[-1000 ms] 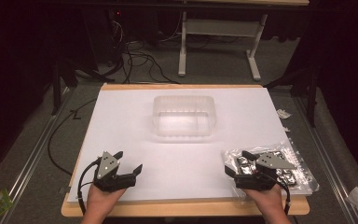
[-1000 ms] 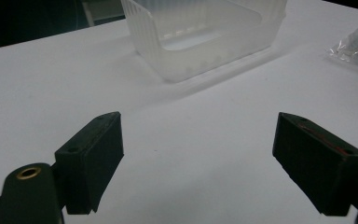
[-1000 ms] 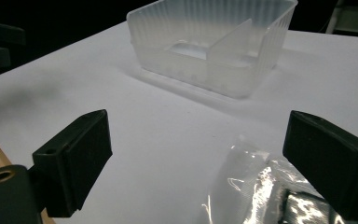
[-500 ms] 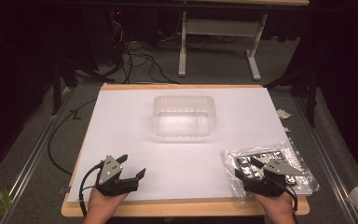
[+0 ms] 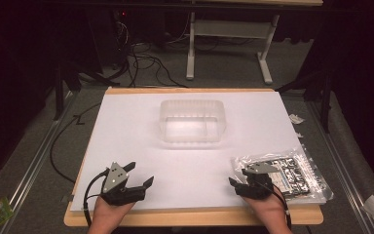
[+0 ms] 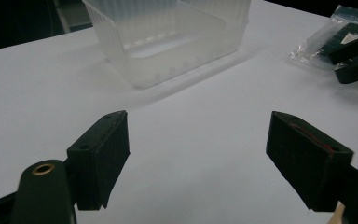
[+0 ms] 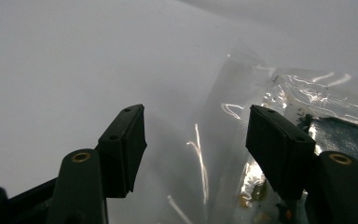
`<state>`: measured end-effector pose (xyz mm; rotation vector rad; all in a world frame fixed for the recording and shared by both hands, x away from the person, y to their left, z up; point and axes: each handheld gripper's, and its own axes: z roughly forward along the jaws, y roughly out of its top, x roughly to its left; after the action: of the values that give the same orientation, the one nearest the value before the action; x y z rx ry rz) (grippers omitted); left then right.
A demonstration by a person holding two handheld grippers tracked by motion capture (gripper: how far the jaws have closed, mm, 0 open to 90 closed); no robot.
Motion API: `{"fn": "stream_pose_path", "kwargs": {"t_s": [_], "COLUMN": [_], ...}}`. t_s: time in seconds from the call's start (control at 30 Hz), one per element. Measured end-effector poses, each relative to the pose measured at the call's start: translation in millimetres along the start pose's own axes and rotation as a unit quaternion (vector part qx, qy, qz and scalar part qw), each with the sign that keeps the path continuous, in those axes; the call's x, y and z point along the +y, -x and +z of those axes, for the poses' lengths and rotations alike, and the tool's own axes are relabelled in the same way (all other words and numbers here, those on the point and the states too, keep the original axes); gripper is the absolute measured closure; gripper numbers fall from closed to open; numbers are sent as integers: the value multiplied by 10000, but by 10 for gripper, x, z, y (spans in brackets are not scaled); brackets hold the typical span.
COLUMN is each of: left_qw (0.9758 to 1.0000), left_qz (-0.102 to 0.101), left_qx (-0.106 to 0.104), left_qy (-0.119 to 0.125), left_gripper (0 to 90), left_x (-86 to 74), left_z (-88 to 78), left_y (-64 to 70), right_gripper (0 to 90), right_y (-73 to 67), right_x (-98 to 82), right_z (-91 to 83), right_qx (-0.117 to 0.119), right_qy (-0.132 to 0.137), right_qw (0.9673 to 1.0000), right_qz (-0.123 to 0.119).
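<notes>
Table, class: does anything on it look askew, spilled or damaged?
Nothing stands out. The clear tub sits upright and empty mid-table; the plastic bag lies flat, slightly turned, near the right edge, unspilled.

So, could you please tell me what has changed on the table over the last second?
Both tools drew back toward the near table edge: the left tool slightly, the right tool off the middle of the plastic bag to its near-left corner. Both remain open, holding nothing. The clear tub and bag have not moved.
</notes>
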<state>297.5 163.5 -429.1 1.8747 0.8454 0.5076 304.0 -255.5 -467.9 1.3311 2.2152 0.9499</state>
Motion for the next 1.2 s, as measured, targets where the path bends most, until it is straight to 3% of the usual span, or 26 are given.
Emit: {"fn": "stream_pose_path", "kwargs": {"t_s": [0.03, 0.07, 0.23, 0.33, 0.43, 0.53, 0.63, 0.83, 0.97, 1.07, 1.2], "left_qw": [10000, 10000, 9999, 10000, 9999, 9999, 9999, 9999, 9999, 9999, 9999], "left_qz": [0, 10, -106, -67, -112, -96, -93, -87, -28, 4, 29], "left_qx": [0, -13, -29, -17, -16, -4, 5, -78, -91, -112, -94], "left_qy": [0, -2, 35, 25, 106, 113, 124, 60, 51, 28, 33], "left_gripper": [216, 217, 223, 224, 227, 230, 230, 234, 238, 244, 245], "left_x": [0, 6, -5, -2, 6, -11, -17, -21, -10, -11, -18], "left_z": [0, 3, -9, -22, -63, -99, -124, -69, -44, -36, -55], "left_y": [0, -8, -36, -56, -65, -59, -57, -30, 0, 22, 31], "right_gripper": [382, 403, 474, 650, 696, 862, 900, 900, 900, 900, 900], "right_y": [0, 12, -12, -10, 4, -14, -8, 82, 61, 9, -225], "right_x": [0, 10, 3, -17, -18, -15, -13, 2, 18, 56, 132], "right_z": [0, 66, 85, 50, 48, 51, 54, 8, -5, -20, 25], "right_qx": [0, -152, -314, -356, -383, -485, -483, -185, -70, 84, 398], "right_qy": [0, -202, -255, -241, -236, -250, -252, -77, 0, 114, 190], "right_qw": [10000, 9997, 9991, 9989, 9988, 9981, 9980, 9998, 10000, 9999, 9988], "right_qz": [0, -60, -131, -205, -186, -295, -310, -57, -69, -85, -217]}}
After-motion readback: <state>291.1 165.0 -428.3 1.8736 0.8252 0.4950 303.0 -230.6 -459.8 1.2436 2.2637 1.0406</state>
